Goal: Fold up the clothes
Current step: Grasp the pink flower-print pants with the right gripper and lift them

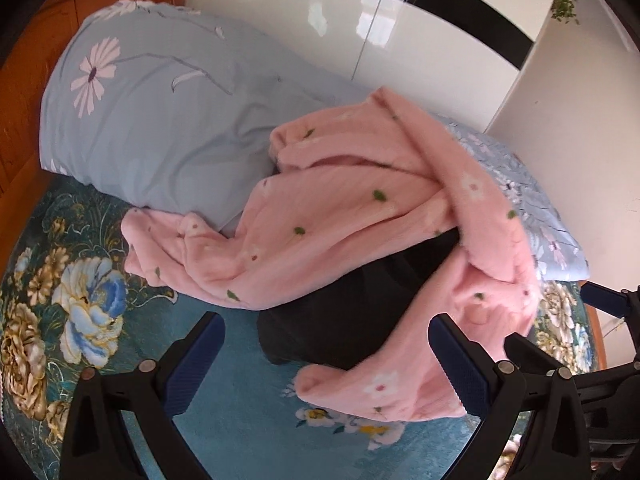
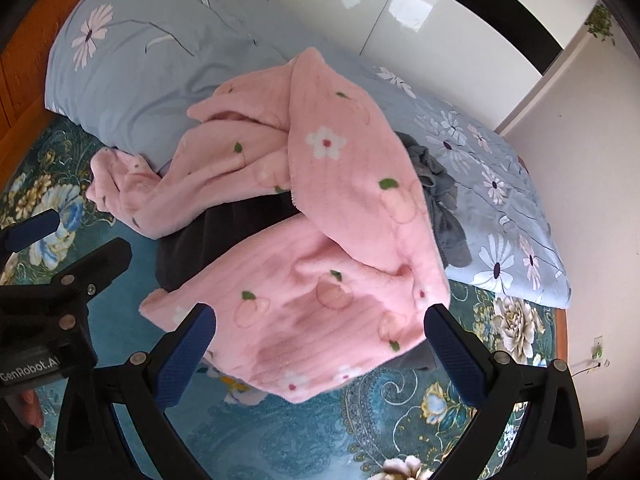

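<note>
Tongs both pitched steeply down over the bed [image 1: 240, 420]. I see left tongs [image 1: 326, 356] spread wide, gripping nothing; right tongs [image 2: 320, 344] likewise, hovering over the crumpled pink pyjamas [image 2: 320, 208] heaped mid-bed against the blue pillow [image 1: 160, 120], covering a dark garment [image 1: 352, 300].

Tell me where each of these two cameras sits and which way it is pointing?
Left wrist: on the left gripper, angled down at the pink garment; its open fingers show.
Right wrist: on the right gripper, angled down at the same garment; its open fingers and the left gripper show.
Shared: pink garment, black garment, floral bedspread.
</note>
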`<state>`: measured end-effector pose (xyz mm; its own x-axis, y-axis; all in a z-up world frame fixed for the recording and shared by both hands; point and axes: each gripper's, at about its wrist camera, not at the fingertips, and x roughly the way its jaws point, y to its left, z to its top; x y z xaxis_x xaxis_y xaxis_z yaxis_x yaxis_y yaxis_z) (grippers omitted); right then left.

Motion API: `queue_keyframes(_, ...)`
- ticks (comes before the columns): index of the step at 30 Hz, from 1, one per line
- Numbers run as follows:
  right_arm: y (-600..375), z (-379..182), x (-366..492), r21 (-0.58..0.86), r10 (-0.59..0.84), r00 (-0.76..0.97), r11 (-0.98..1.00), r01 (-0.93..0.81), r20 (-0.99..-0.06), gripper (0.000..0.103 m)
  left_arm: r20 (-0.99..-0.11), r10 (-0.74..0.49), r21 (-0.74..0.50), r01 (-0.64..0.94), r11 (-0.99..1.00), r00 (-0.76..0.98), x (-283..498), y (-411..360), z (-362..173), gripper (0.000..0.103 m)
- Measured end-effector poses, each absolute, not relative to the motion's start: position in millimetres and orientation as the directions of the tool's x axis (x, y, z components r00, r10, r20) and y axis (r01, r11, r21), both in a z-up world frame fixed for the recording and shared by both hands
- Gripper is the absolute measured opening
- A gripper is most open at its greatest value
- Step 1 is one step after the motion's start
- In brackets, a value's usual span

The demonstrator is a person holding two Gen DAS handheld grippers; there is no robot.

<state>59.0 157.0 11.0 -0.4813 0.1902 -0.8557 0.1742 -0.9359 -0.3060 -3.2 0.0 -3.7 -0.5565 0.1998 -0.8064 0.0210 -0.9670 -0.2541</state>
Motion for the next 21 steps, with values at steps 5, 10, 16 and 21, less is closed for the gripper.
queue_keyframes(5,163,-8,35,-0.302,0.198,-0.461,-0.939,0.163,-0.865,0.103,-0.826,0.193,-0.258,0.052,-0.965,-0.529,-23,-4,-28,0.103)
queue_keyframes(10,168,-14,11,-0.303,0.204,-0.472,-0.942,0.143,-0.858,0.103,-0.832,0.198,-0.269,0.066,-0.961,-0.518,-43,-6,-38,0.103)
queue_keyframes(16,159,-9,-44,-0.304,0.179,-0.529,-0.94,0.159,-0.83,0.103,-0.84,0.209,-0.257,0.027,-0.966,-0.501,-50,-20,-37,0.103)
queue_keyframes(21,146,-6,-95,-0.323,0.219,-0.518,-0.939,0.119,-0.827,0.096,-0.886,0.098,-0.165,0.111,-0.98,-0.453,-32,-53,-36,0.103)
